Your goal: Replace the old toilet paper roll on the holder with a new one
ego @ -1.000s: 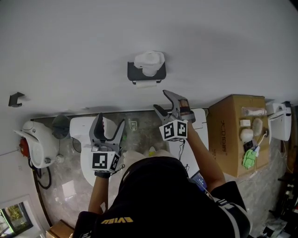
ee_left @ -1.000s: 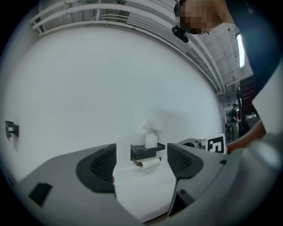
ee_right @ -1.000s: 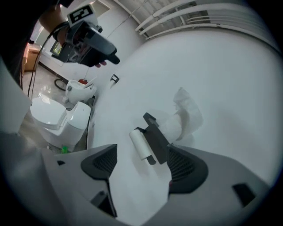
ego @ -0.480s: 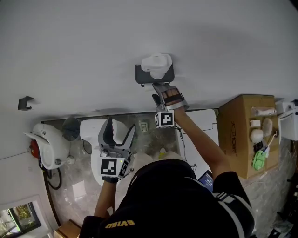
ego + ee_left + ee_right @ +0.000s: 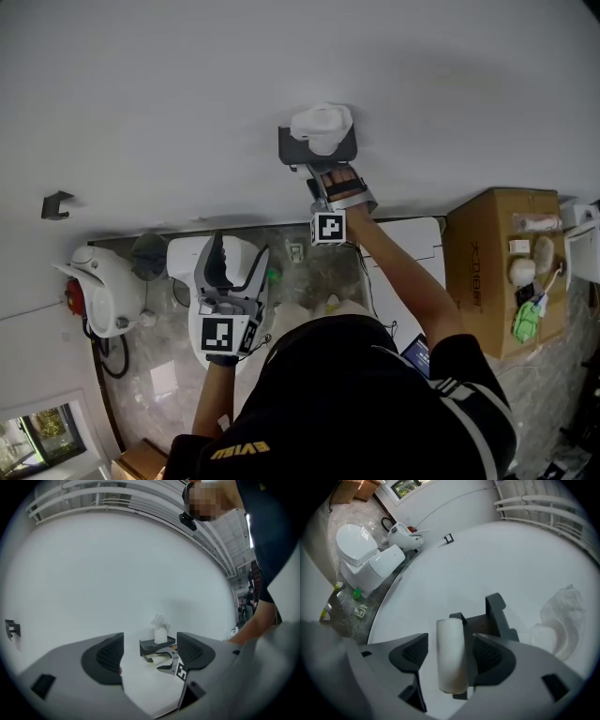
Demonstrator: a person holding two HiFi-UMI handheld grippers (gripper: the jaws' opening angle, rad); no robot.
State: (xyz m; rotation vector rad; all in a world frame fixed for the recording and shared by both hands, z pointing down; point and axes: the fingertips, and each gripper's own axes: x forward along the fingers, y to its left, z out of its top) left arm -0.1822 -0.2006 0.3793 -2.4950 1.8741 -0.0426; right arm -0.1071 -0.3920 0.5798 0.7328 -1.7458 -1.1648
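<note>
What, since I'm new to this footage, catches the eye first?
The right gripper is at the wall holder, jaws just now closing around the thin old toilet paper roll, not yet pressing it. A new white roll sits atop the holder; the left gripper hangs open, lower left.

A: Right hand-held gripper [image 5: 324, 174], any move?
B: Yes. It comes up from below and to the right of the holder [image 5: 292, 148], rolls over, and now sits at the holder's underside.
A: Jaws?
B: Just been closing. The old toilet paper roll [image 5: 450, 658] now stands between them, with a gap on one side and the other pad close. No clear squeeze.
</note>
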